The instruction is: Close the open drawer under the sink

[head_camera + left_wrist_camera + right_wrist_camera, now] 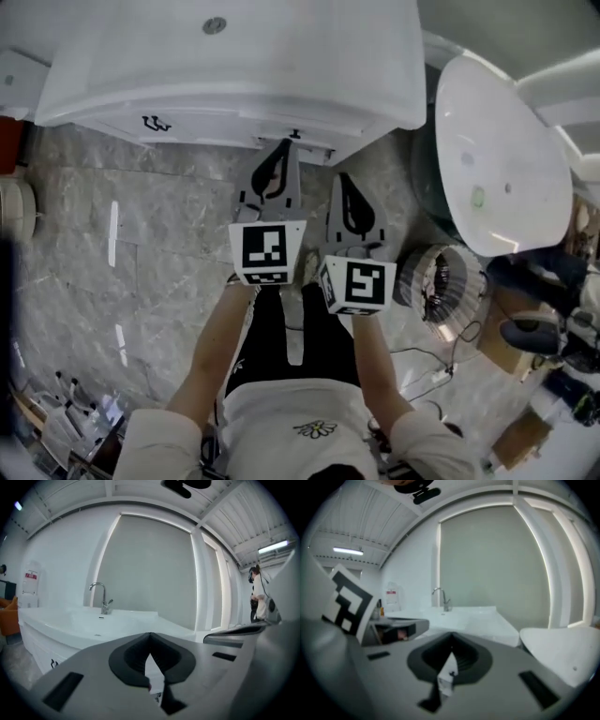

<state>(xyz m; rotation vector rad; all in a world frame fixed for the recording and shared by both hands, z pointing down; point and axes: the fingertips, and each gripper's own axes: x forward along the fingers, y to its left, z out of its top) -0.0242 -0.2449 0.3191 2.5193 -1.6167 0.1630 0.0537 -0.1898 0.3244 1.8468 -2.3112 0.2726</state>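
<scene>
The white sink vanity (234, 56) fills the top of the head view, with its faucet (101, 597) standing at the back of the basin. Below the counter's rim runs the white drawer front (197, 129) with a small dark handle (156, 123). From above I cannot tell whether a drawer stands out. My left gripper (282, 146) is shut and empty, its tips close to the vanity's front edge, raised to counter height. My right gripper (344, 180) hangs beside it, a little farther back, jaws together with nothing between them.
A large white oval tub (497, 159) stands at the right, close to the vanity's corner. A round wire fan (441, 281) and cables lie on the marble floor (141, 244) at the right. A person (257, 595) stands far off at the right.
</scene>
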